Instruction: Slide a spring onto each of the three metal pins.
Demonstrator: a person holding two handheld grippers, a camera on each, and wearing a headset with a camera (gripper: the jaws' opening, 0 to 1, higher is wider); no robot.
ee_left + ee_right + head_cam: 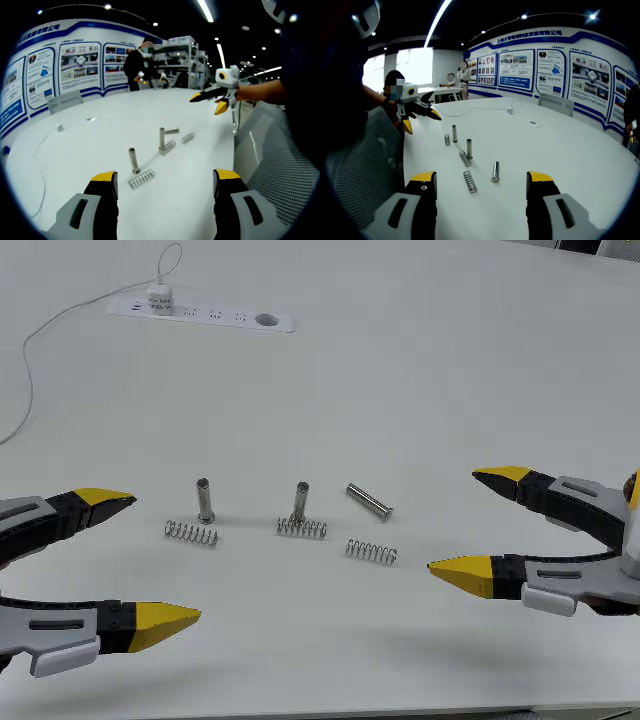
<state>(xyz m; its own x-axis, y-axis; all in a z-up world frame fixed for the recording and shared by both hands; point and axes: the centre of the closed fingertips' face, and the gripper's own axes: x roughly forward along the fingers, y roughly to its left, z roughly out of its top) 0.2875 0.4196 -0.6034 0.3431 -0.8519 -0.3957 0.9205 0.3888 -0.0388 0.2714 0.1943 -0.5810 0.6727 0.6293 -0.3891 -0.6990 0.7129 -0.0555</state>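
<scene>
White bench top carries the full set, with nothing assembled yet. Head view: left pin and middle pin stand upright; third pin lies flat at three o'clock of the middle one. A spring rests at six o'clock of each pin: left spring, middle spring against its pin's foot, and right spring slightly apart. The pairing looks deliberate, one spring per pin. Left gripper at eight o'clock and right gripper at three o'clock flank the row, jaws spread, holding nothing. A power strip sits at eleven o'clock, well apart. Left gripper view: jaws wide and empty, left pin and left spring nearest, so likely the first pick-up. Right gripper view: jaws likewise gaping, right spring and third pin nearest. Judgement: the flat pin needs steadying before threading.
</scene>
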